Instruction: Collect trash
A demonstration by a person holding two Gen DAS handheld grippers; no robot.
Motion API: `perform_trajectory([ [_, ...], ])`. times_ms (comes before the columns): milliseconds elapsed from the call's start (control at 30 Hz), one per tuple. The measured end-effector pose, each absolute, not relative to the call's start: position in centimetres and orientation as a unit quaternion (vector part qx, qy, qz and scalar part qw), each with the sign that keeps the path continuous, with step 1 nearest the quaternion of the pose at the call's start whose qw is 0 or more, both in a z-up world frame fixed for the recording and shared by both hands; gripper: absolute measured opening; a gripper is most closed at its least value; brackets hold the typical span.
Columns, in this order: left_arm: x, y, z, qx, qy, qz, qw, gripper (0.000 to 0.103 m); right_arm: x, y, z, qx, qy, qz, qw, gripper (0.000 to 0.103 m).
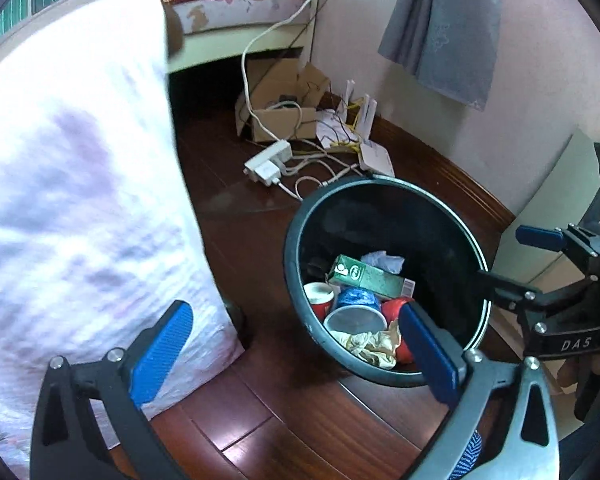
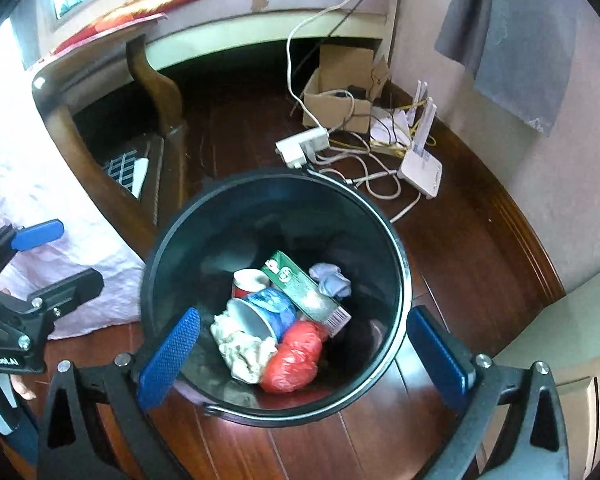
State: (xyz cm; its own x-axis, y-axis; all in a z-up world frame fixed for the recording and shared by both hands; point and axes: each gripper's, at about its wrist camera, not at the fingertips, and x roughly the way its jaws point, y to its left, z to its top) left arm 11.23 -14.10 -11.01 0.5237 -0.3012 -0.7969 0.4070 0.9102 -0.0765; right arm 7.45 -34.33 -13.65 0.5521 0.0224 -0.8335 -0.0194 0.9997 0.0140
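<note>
Black bin (image 2: pixel 276 216) lower centre, holds trash; both grippers, left (image 1: pixel 296 356) and right (image 2: pixel 304 356), fingers spread, empty. Lift clear of rim before seeking next trash.

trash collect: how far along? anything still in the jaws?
Done: bin holds a green carton, blue cup, red cup, red bag and crumpled paper. In hand: nothing; left gripper and right gripper are open and empty. Left: no loose trash visible nearby.

Both wrist views angled down, close above shared bin (image 1: pixel 384 280), right view centred.
</note>
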Motion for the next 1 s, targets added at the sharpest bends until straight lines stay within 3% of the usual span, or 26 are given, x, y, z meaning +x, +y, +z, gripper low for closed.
perform_trajectory([
  [500, 7.0, -7.8, -0.6, 0.057, 0.396, -0.163, 0.902, 0.103, 3.1, -28.7, -3.1, -0.043, 0.415, 0.020, 0.908, 0.103],
  [1000, 1.4, -4.8, 6.2, 0.053, 0.324, -0.138, 0.934, 0.103, -2.4, -25.8, 6.6, -0.041, 0.362, 0.007, 0.931, 0.103],
])
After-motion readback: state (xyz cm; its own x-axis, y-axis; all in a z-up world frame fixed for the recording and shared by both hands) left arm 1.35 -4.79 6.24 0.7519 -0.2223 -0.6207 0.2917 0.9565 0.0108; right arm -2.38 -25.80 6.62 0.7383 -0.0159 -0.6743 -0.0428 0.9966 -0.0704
